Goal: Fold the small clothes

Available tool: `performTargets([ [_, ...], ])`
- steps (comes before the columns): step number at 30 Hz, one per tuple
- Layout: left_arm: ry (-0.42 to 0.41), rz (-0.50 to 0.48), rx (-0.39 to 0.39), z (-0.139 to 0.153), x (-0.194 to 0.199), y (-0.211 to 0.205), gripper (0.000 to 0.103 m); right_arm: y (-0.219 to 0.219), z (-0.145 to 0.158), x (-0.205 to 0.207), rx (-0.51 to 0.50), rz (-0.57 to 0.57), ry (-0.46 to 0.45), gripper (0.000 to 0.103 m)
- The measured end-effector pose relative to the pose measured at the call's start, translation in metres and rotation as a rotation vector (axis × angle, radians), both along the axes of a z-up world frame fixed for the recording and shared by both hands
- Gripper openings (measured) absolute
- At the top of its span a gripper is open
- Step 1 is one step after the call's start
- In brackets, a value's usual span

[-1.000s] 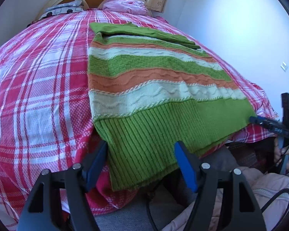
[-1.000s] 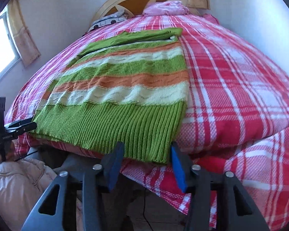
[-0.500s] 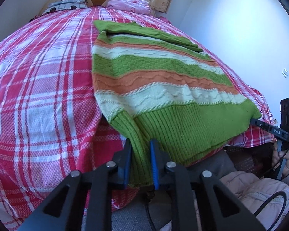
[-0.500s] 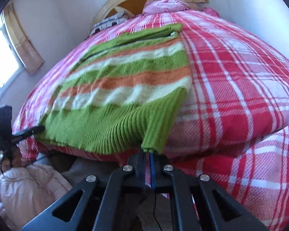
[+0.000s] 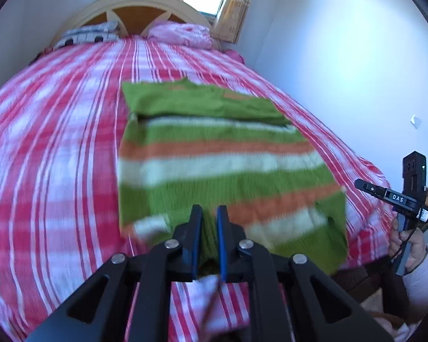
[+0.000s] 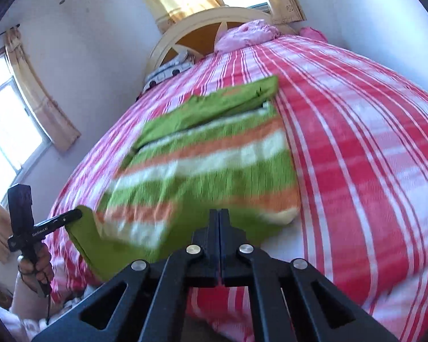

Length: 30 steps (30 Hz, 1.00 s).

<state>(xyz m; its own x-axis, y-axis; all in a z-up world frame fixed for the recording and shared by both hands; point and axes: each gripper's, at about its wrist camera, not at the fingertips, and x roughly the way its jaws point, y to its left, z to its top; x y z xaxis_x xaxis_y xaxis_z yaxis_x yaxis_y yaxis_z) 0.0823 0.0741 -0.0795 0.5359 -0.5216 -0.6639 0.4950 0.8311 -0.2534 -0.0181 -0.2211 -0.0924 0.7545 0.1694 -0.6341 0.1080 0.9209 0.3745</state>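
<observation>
- My left gripper (image 5: 209, 213) and right gripper (image 6: 219, 216), both clamped tight, each pinch a hem corner of the striped sweater (image 5: 214, 154).
- It lies lengthwise on the plaid bedspread (image 5: 57, 142), neck toward the headboard (image 5: 134, 5) (hem lifted, image blurred).
</observation>
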Motion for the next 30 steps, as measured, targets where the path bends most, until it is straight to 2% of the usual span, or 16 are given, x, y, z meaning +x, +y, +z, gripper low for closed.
performTargets([
  [2, -0.014, 0.011, 0.022, 0.002, 0.013, -0.005, 0.009, -0.006, 0.0, 0.013, -0.023, -0.02, 0.001, 0.0],
  [7, 0.0, 0.001, 0.035, -0.003, 0.04, -0.011, 0.009, -0.012, 0.005, 0.014, 0.03, 0.054, -0.011, 0.0],
  [10, 0.012, -0.01, 0.06, -0.006, 0.05, -0.011, 0.009, -0.005, 0.005, 0.009, -0.026, 0.129, 0.033, 0.001],
  [13, 0.019, -0.042, 0.089, -0.007, 0.051, -0.008, 0.018, 0.006, -0.001, 0.011, -0.083, 0.205, 0.097, 0.001],
  [14, 0.024, -0.054, 0.104, -0.007, 0.05, -0.006, 0.034, 0.008, -0.003, 0.013, -0.088, 0.219, 0.108, 0.001],
  [15, 0.03, -0.067, 0.124, -0.007, 0.048, -0.004, 0.06, 0.008, -0.003, 0.015, -0.08, 0.233, 0.111, 0.001],
  [17, 0.003, -0.101, 0.154, -0.005, 0.038, 0.001, 0.082, 0.006, -0.005, 0.018, -0.042, 0.24, 0.103, 0.002],
  [18, -0.043, -0.138, 0.184, -0.003, 0.028, 0.003, 0.082, 0.004, -0.006, 0.021, -0.021, 0.235, 0.101, 0.003],
  [20, -0.095, -0.183, 0.244, 0.0, 0.017, 0.003, 0.082, 0.004, -0.007, 0.022, 0.026, 0.227, 0.082, 0.017],
  [21, -0.129, -0.228, 0.286, 0.001, 0.008, 0.003, 0.082, 0.003, -0.009, 0.022, 0.057, 0.223, 0.07, 0.044],
  [22, -0.158, -0.268, 0.317, 0.001, 0.001, 0.001, 0.082, 0.003, -0.009, 0.021, 0.087, 0.215, 0.053, 0.065],
  [24, -0.269, -0.371, 0.41, 0.002, -0.018, -0.004, 0.082, 0.006, -0.011, 0.019, 0.113, 0.198, 0.033, 0.066],
  [26, -0.371, -0.492, 0.454, 0.002, -0.033, -0.008, 0.082, 0.007, -0.013, 0.018, 0.115, 0.163, 0.042, 0.066],
  [30, -0.462, -0.806, 0.509, -0.007, -0.058, -0.018, 0.079, 0.003, -0.017, 0.014, 0.136, 0.109, 0.06, 0.066],
])
